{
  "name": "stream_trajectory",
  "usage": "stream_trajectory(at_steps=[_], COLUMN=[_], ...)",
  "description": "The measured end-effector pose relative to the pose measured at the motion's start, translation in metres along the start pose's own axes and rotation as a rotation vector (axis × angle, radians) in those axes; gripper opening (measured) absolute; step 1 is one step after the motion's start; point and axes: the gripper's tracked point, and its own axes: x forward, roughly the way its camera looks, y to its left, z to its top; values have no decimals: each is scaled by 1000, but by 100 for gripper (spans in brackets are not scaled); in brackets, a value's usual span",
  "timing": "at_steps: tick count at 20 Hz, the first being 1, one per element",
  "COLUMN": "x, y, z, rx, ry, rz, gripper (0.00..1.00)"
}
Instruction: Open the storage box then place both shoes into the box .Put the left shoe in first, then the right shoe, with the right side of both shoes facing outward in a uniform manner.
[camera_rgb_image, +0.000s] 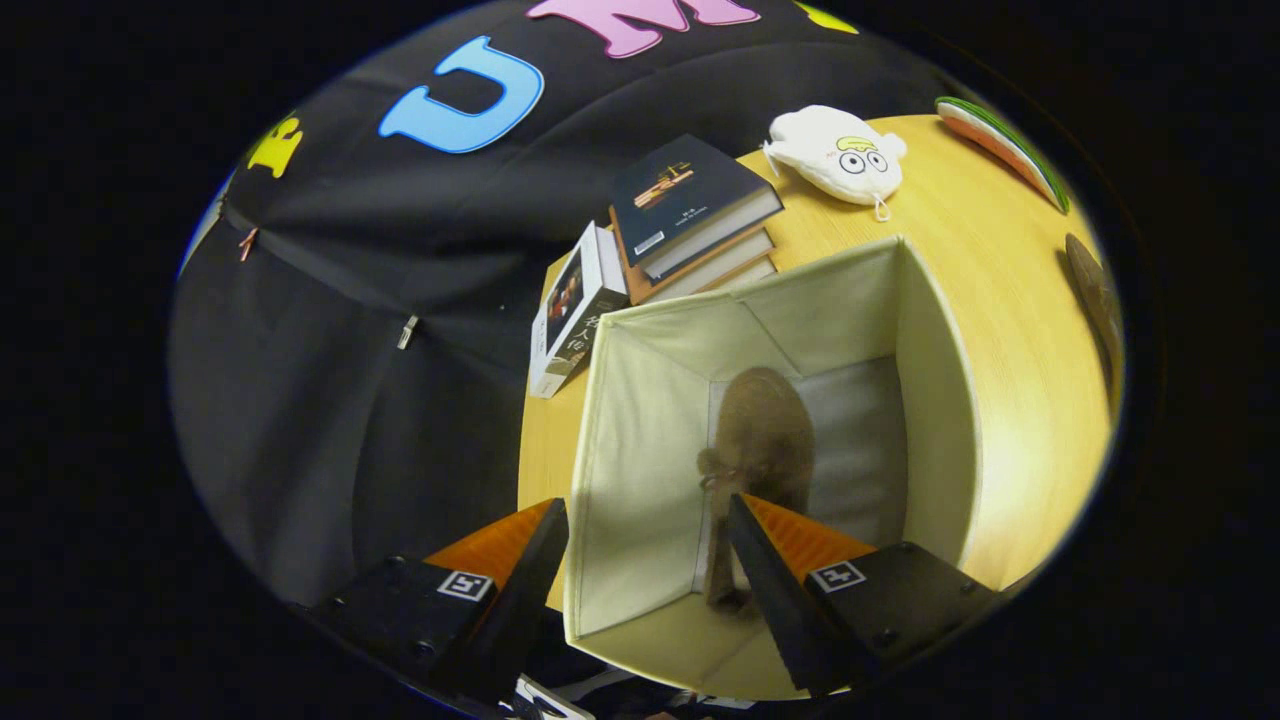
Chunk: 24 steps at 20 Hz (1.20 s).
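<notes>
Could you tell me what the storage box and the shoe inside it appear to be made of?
The storage box looks like pale matte fabric over stiff panels, with creased walls and stitched edges. The brown shoe looks suede or fuzzy, dull and soft-edged. The gripper hangs open above the box.

Box (640, 440): cream fabric, grey floor. Shoe (762, 440): brown. Table (1010, 330): yellow wood grain. Pouch (838, 153): white, cartoon eyes.

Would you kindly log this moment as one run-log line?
gripper: open, holding nothing, above storage box | box: open | one shoe inside on box floor | second shoe: not yet in
</notes>
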Motion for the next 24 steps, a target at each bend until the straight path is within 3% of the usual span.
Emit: stream_trajectory(at_steps=[5, 10, 15, 24], x=[-47, -97, -153, -210], y=[-3, -47, -120, -256], z=[20, 49, 92, 136], rx=[-92, -136, -174, -245], ry=[-59, -104, -167, -180], rz=[34, 23, -36, -169], gripper=[98, 98, 98, 99])
